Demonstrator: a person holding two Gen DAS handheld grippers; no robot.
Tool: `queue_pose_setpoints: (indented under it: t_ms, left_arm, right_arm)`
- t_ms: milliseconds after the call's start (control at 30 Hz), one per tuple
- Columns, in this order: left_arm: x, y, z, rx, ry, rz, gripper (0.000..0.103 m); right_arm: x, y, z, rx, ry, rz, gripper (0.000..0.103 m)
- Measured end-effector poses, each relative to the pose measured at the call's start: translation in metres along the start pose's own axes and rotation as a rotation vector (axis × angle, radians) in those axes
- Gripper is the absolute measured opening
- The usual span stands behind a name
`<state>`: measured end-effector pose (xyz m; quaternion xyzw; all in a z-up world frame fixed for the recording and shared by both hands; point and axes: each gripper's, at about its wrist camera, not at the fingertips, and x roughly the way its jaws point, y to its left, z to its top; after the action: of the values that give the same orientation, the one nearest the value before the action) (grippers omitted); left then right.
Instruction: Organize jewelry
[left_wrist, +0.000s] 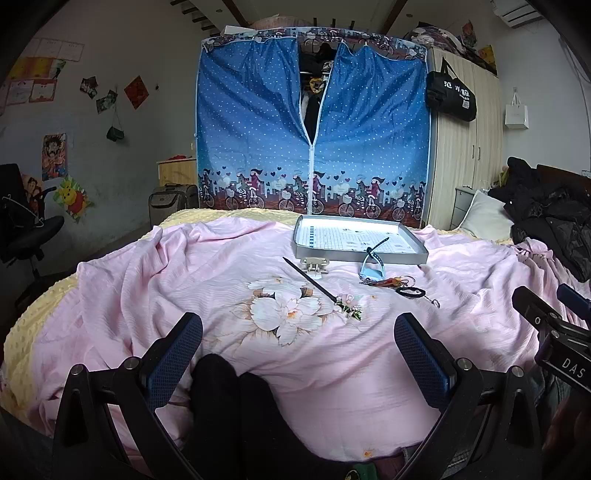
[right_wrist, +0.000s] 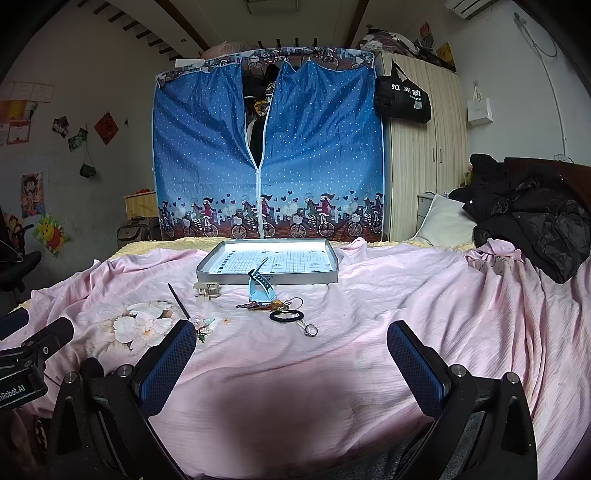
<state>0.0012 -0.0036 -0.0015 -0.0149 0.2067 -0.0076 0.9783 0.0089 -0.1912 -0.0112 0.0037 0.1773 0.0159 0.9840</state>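
Jewelry, loose on the pink bedspread (left_wrist: 129, 280) before the tray (left_wrist: 417, 251), left to right: flower-tipped hairpin (left_wrist: 314, 282), stiff, best pinched mid-shaft; beige hair clip (left_wrist: 314, 265), light, springy; blue watch (left_wrist: 373, 264), soft strap; black hair tie (left_wrist: 410, 292) and ring (right_wrist: 311, 329), small, probably slippery. Left claw (left_wrist: 299, 347) and right claw (right_wrist: 291, 350) both gape empty, well short of everything.

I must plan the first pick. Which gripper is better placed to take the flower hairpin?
Left, probably. The hairpin lies just ahead of the open left gripper, nearly centred between its fingers. For the open right gripper it sits off by the left fingertip.
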Motion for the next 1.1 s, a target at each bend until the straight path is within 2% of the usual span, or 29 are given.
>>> queue_pose_setpoints:
  t_ms: [1100]
  left_arm:
    - [-0.0001,-0.0022,-0.0007,0.007,0.001,-0.006,0.101]
  right_arm:
    - [0.0006,0.0009,-0.0009,0.005,0.008,0.001,0.103]
